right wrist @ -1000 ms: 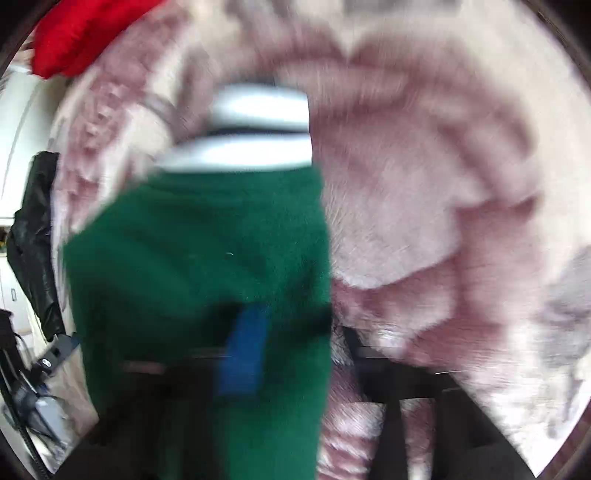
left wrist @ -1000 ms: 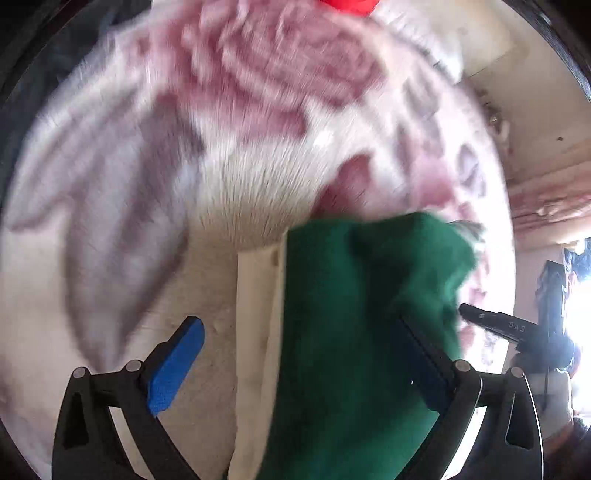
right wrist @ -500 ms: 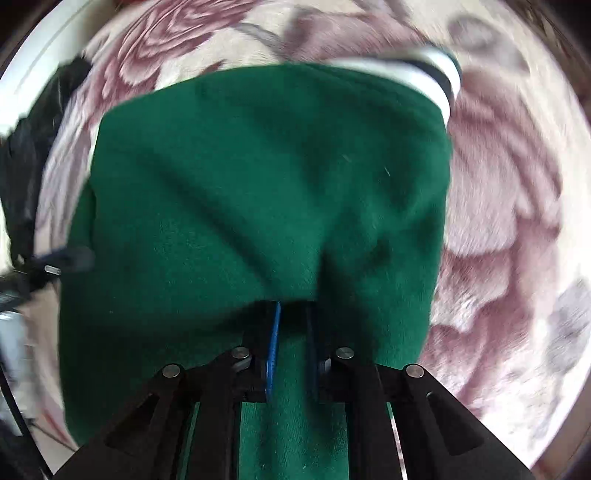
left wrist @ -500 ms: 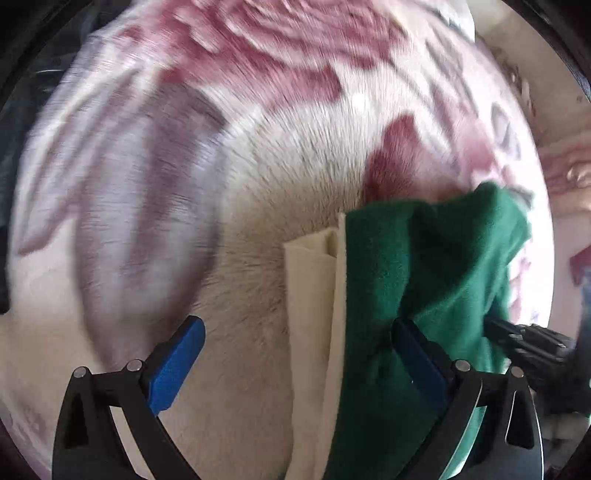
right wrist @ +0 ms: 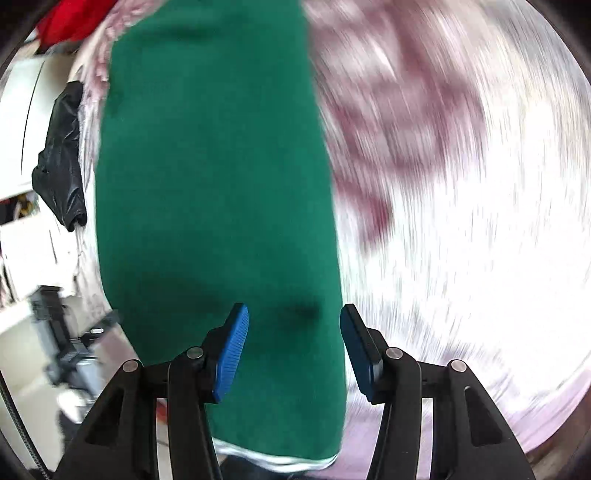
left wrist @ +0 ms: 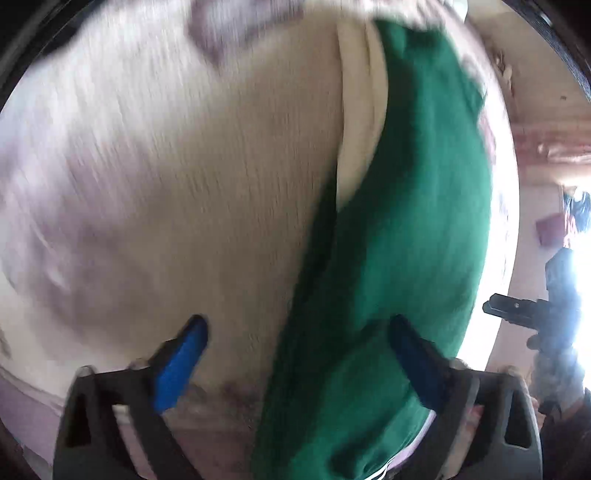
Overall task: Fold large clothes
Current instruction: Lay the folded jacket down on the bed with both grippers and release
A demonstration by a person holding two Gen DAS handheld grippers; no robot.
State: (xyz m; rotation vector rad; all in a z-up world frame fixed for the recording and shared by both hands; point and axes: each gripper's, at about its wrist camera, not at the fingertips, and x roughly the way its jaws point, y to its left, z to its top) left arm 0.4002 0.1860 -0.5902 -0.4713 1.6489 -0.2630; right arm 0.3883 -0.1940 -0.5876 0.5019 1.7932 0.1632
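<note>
A green garment [right wrist: 214, 192] lies folded as a long strip on a plush blanket with a pink rose pattern [right wrist: 461, 206]. Its white striped hem [right wrist: 273, 458] lies at the near end. My right gripper [right wrist: 293, 328] is open above the garment's near right part, holding nothing. In the left wrist view the garment [left wrist: 413, 236] shows a cream inner layer [left wrist: 360, 122] along its left edge. My left gripper [left wrist: 299, 354] is open wide, its right finger over the green cloth, its left finger over the blanket [left wrist: 184, 206].
A red cloth [right wrist: 70, 18] lies at the blanket's far left corner. A black garment [right wrist: 61, 155] hangs off the left edge beside white furniture [right wrist: 22, 122]. The other gripper [left wrist: 524, 310] shows at the right of the left wrist view, by a bright window.
My right gripper was shut on the green garment half a second ago and has opened, letting it go. Both views have shifted, and the garment now lies stretched out lengthwise.
</note>
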